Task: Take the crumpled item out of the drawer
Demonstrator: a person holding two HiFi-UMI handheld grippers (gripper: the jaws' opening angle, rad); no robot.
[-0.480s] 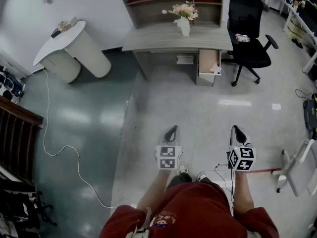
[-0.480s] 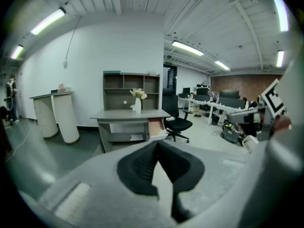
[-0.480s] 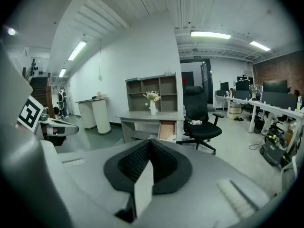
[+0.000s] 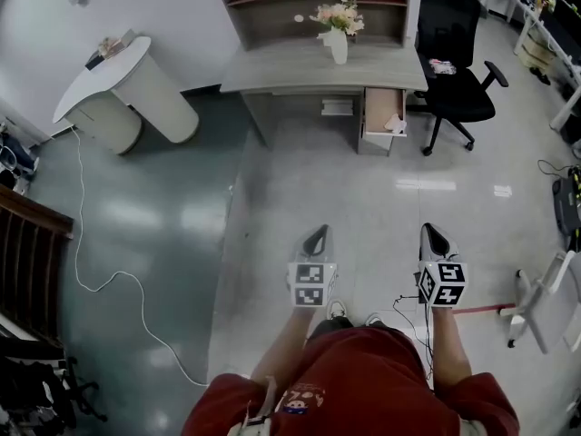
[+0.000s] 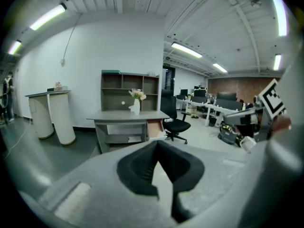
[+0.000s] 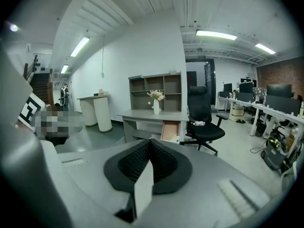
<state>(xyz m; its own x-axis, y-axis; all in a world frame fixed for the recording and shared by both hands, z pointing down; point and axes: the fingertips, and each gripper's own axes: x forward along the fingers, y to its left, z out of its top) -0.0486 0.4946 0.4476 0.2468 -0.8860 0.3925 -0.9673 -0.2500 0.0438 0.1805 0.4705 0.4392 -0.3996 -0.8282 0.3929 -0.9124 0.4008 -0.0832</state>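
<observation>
I have both tongs low over the floor, well apart from the desk. The left tongs and right tongs are each pressed together with nothing between them. The crumpled item lies far ahead of them, in the open drawer under the desk's right end, near the drawer's front edge.

I'm standing in an open-plan office. Ahead, a grey bench with an open drawer stands beside a black swivel chair, backed by a shelf unit. Rows of monitors sit under ceiling strip lights.
</observation>
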